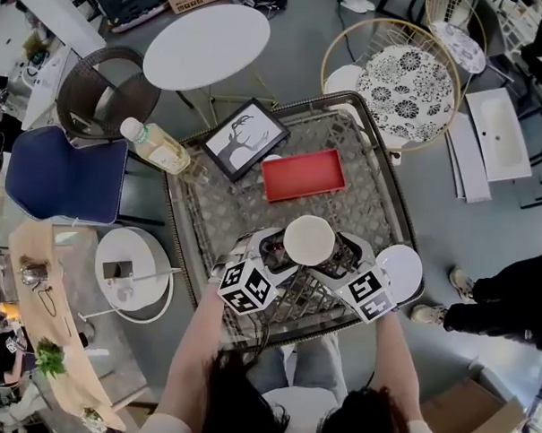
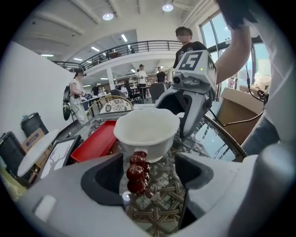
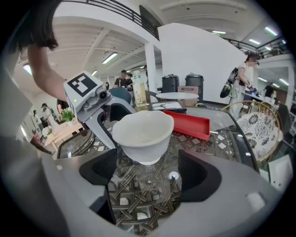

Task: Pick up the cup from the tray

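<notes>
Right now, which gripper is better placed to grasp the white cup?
Right gripper, marginally: its open jaws frame the white cup on its plain side. The left gripper is equally close and open, but red beads on the cup jut toward it.

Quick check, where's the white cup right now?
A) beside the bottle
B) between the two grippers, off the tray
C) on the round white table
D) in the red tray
B: the cup is between the left gripper and the right gripper, on the person's side of the red tray, which holds nothing.
</notes>
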`<action>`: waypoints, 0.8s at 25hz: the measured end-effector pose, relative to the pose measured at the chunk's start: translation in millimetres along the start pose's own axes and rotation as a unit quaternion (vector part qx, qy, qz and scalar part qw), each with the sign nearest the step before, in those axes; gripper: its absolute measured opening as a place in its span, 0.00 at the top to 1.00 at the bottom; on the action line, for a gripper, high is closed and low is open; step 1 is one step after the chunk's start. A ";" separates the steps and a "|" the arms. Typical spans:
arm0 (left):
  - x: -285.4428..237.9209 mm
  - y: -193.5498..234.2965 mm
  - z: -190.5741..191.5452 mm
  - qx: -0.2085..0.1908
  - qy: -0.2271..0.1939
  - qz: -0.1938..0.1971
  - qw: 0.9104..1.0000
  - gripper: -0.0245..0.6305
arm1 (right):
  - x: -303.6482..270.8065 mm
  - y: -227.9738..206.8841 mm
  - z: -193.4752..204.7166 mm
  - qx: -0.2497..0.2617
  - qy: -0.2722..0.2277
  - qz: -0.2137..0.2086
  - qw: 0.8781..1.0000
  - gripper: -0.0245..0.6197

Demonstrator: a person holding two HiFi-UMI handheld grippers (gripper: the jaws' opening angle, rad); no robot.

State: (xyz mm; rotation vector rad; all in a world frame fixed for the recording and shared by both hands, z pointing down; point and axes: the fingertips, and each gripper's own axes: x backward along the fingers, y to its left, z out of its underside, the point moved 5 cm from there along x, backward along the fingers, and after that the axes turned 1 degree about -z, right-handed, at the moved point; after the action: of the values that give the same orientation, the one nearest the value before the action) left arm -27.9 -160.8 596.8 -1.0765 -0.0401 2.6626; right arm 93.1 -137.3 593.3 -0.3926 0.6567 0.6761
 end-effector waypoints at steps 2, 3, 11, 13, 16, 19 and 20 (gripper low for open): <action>6.6 0.1 5.2 0.010 0.021 -0.026 0.999 0.43 | 16.5 -5.5 -2.9 -0.044 -0.025 0.011 0.999 0.26; 10.7 -1.6 8.6 0.017 0.032 -0.040 0.999 0.43 | 26.1 -6.0 -5.0 -0.063 -0.037 0.019 0.997 0.26; 73.9 -33.8 0.6 0.288 -0.047 -0.107 0.951 0.50 | 68.5 32.8 -13.2 -0.145 -0.076 0.018 0.986 0.46; 81.6 -36.3 -11.8 0.297 -0.068 -0.137 0.942 0.85 | 73.2 35.6 -23.2 -0.174 -0.101 0.027 0.979 0.65; 81.3 -39.4 -31.6 0.292 -0.085 -0.145 0.941 0.96 | 79.9 40.2 -39.6 -0.181 -0.123 0.064 0.974 0.93; 86.7 -35.9 -53.4 0.350 -0.134 -0.133 0.918 0.96 | 83.6 48.4 -52.4 -0.166 -0.125 0.087 0.974 0.93; 91.6 -32.5 -58.7 0.383 -0.160 -0.131 0.900 0.96 | 85.0 52.6 -55.0 -0.161 -0.125 0.094 0.975 0.93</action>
State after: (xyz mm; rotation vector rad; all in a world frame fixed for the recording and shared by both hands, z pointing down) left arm -43.0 -110.3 496.1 -0.3417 0.6877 2.2310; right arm 84.2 -90.7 489.6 -0.5389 0.3455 0.9997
